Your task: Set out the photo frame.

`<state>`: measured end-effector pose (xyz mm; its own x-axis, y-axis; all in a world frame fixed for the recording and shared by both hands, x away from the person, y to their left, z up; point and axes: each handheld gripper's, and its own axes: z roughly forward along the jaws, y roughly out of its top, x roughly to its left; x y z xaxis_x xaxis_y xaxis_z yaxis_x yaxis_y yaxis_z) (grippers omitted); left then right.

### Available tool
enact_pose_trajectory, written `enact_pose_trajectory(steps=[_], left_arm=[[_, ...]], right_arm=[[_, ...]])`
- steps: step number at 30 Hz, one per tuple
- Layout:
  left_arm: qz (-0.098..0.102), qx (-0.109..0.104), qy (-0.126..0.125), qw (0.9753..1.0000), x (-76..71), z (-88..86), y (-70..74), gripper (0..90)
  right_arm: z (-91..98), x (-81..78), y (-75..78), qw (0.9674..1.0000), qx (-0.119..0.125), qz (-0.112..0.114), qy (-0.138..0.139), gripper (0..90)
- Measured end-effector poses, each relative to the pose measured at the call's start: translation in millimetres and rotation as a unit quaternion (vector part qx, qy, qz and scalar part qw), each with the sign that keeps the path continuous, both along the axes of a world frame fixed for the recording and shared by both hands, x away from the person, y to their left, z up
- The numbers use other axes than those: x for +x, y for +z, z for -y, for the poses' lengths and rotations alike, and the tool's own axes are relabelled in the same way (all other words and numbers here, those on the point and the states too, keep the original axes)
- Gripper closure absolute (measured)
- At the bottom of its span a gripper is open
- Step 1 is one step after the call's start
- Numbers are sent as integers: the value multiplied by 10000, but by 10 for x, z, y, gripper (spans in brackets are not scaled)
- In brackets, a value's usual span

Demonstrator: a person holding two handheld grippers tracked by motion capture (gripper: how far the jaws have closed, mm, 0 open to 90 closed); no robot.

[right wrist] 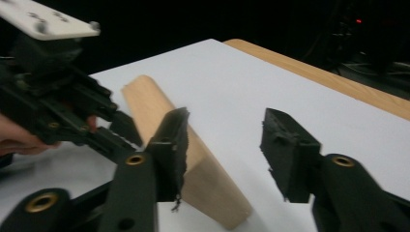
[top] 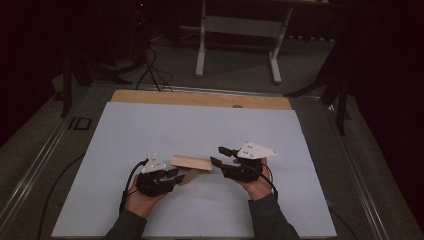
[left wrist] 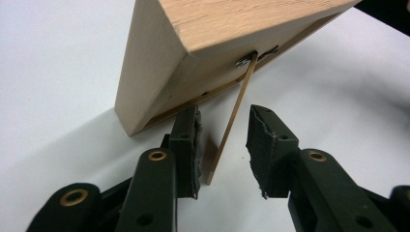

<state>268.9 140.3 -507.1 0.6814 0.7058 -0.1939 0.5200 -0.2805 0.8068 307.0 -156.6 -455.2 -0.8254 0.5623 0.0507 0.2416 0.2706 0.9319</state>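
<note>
Fingers of the left gripper are set part-open around the thin stand of the wooden frame near the bench's front edge; the right gripper, part-open, has nothing clamped yet

A white sheet covers a wooden tabletop; a white-legged bench stands beyond.
</note>
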Motion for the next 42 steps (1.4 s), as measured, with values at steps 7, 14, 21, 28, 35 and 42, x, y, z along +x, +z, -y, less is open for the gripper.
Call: enact_pose_trajectory(steps=[7, 14, 21, 28, 35, 42], left_arm=[[81, 60, 18, 9999, -6, 11, 10, 694], [197, 167, 40, 9997, -18, 42, 23, 747], [268, 234, 29, 9994, -12, 73, 45, 821], [299, 199, 156, 9992, 28, 66, 73, 892], [322, 202, 170, 9991, 63, 82, 97, 895], [316, 196, 193, 9991, 79, 104, 107, 896]], right_arm=[[5, 40, -81, 9996, -93, -93, -244, 737], [-58, 66, -148, 9990, -184, -145, -374, 884], [-112, 95, -231, 9987, -140, -307, -370, 887], [-121, 118, -246, 9988, -75, -403, -260, 889], [-132, 117, -257, 9989, -118, -412, -185, 893], [-149, 108, -259, 9990, -147, -401, -129, 893]])
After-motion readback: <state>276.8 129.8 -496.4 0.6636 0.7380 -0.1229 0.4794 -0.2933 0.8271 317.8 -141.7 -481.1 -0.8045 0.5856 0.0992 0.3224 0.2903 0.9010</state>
